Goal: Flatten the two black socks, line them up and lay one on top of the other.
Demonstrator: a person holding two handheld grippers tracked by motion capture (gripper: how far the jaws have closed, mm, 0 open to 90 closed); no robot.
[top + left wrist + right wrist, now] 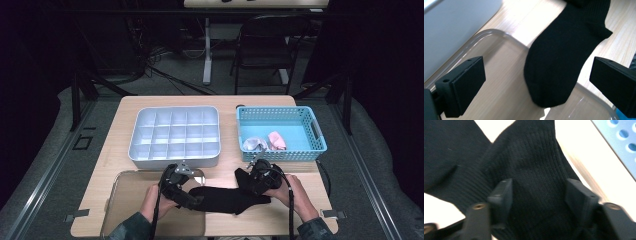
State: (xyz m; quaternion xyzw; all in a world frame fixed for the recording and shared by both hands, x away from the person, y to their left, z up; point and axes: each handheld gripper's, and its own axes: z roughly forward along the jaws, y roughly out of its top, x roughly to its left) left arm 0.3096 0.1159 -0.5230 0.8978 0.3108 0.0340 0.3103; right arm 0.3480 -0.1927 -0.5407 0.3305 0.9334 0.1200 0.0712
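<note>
Dim lab: framed rig table [150,107], floor cables [165,75], folding chair [265,45].

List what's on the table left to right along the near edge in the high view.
Clear tray → left gripper → black sock → right gripper. Behind them, same direction: grey compartment organizer → blue basket.

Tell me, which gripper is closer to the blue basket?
Right. The right gripper sits just in front of the blue basket, over the black sock; the left gripper is farther off, below the grey divided tray.
</note>
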